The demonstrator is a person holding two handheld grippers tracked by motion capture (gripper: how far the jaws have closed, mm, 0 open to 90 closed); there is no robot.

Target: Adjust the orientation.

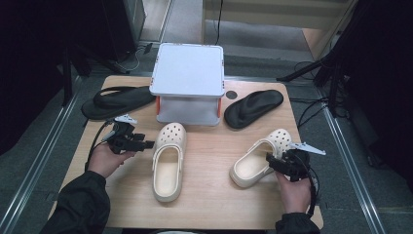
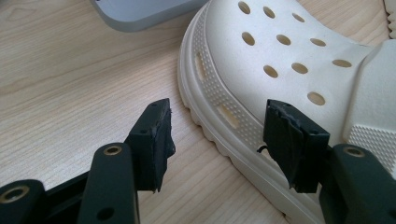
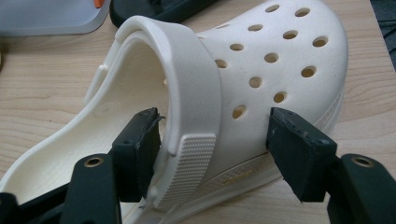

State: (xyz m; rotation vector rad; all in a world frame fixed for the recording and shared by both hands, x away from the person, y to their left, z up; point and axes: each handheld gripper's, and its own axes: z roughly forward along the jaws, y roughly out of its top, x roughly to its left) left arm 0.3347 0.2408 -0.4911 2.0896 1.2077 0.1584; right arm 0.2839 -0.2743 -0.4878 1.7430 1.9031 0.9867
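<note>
On pale woodgrain, both claws [image 2: 217, 126] [image 3: 215, 140] gape wide around smooth, perforated cream clogs [image 2: 280, 60] [image 3: 261, 60], seemingly untouched.

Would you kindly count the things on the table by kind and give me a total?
Cream clogs: 2, one by the left gripper at, one by the right gripper at
Black flip-flops: 2, at and
White two-level stand: 1, at
Total: 5
</note>
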